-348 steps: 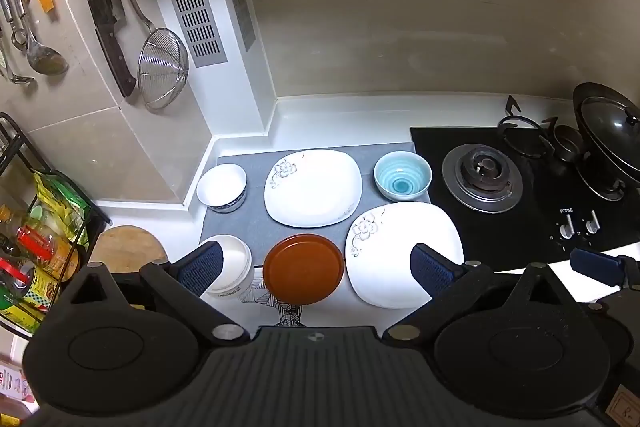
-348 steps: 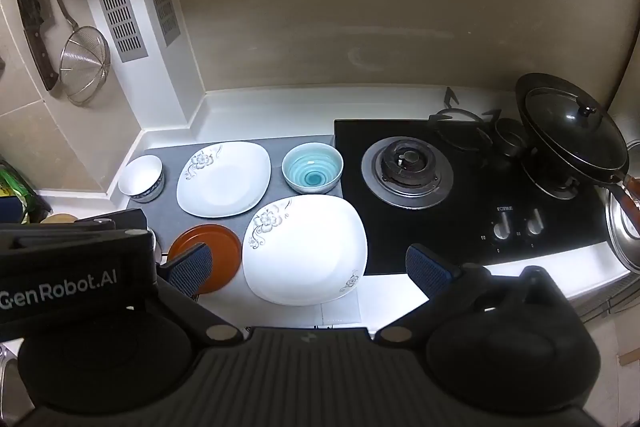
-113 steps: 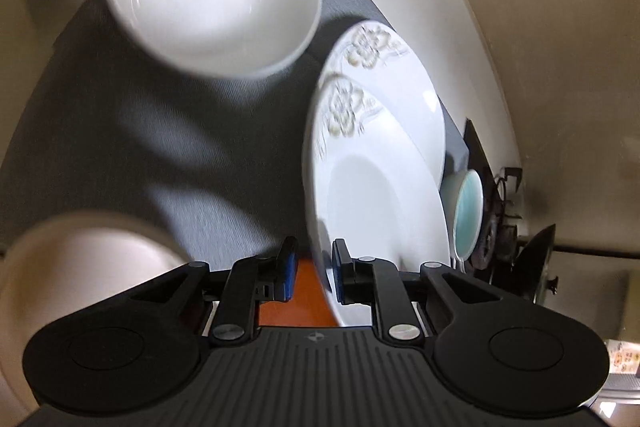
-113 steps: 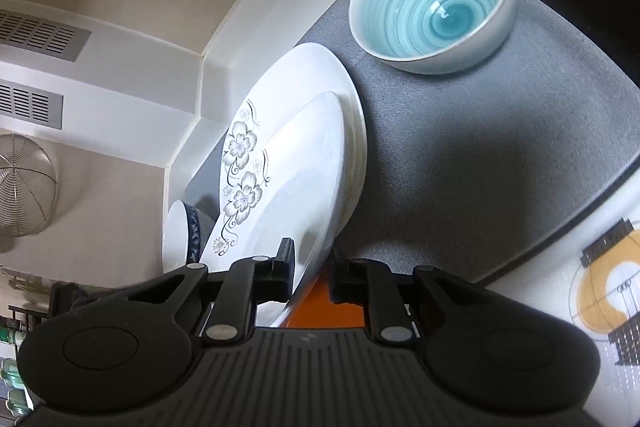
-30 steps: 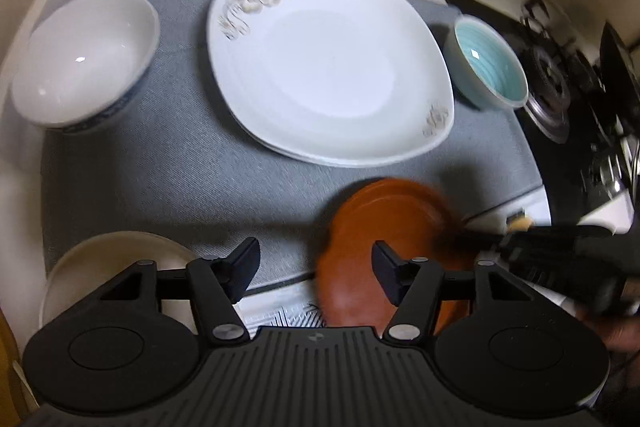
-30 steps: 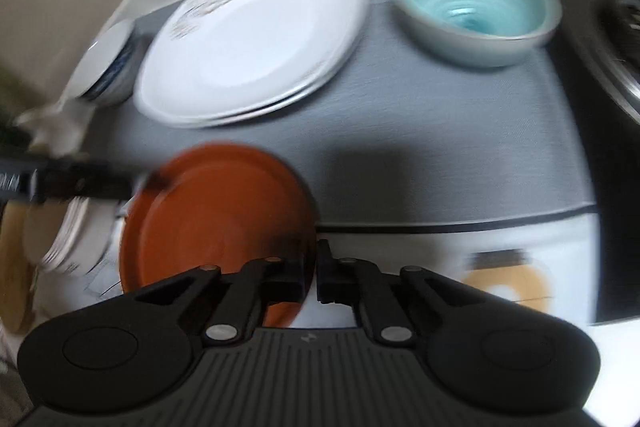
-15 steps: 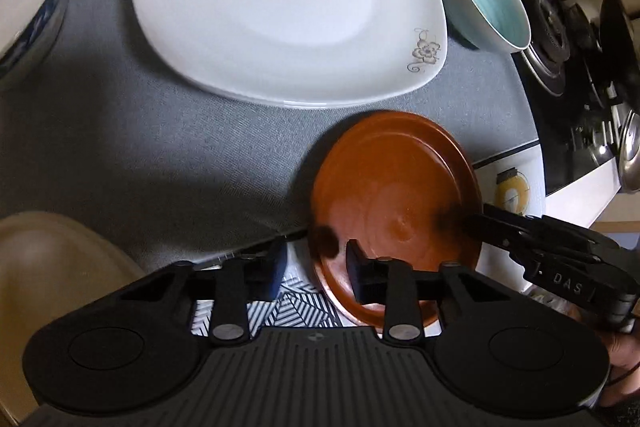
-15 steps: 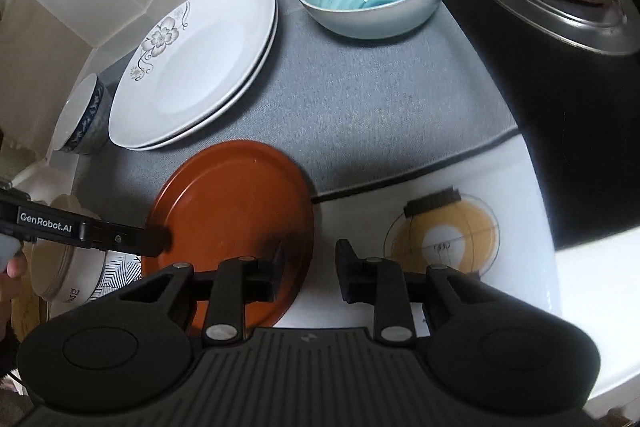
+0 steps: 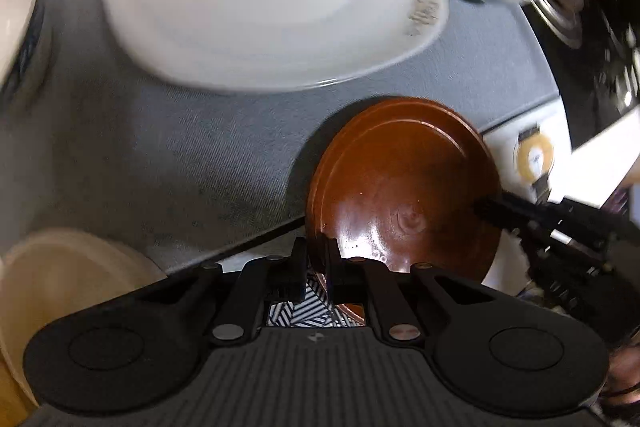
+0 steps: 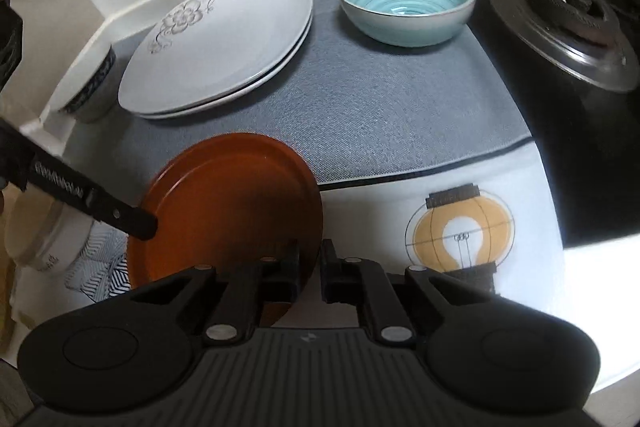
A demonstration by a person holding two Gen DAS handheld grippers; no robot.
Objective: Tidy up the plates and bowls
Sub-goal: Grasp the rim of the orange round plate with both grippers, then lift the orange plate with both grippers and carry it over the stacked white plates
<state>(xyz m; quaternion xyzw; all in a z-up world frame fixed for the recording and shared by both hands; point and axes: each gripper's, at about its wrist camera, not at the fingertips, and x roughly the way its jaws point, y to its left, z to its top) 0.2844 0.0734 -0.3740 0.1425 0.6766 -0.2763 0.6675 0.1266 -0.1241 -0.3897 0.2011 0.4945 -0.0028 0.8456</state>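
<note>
A round brown plate (image 9: pixel 404 183) is held at the front edge of the grey mat (image 9: pixel 180 131). My left gripper (image 9: pixel 316 259) is shut on its left rim. My right gripper (image 10: pixel 310 263) is shut on its right rim (image 10: pixel 240 207). Each gripper's fingers show in the other view, at the plate's far edge. Two stacked white flowered plates (image 10: pixel 224 43) lie at the back of the mat (image 10: pixel 400 115), a teal bowl (image 10: pixel 406 5) to their right. A white bowl with a blue band (image 10: pixel 86 87) stands at the left. A cream bowl (image 9: pixel 60 287) sits at the front left.
A black gas hob with a burner (image 10: pixel 568 11) lies to the right of the mat. A white cloth with a lantern print (image 10: pixel 460 231) covers the counter front right. A striped cloth (image 10: pixel 100 267) lies under the plate's left side. The wall corner is behind.
Both grippers have closed on the brown plate's rims, the left one from half open. The plate now tilts and sits lifted a little between them.
</note>
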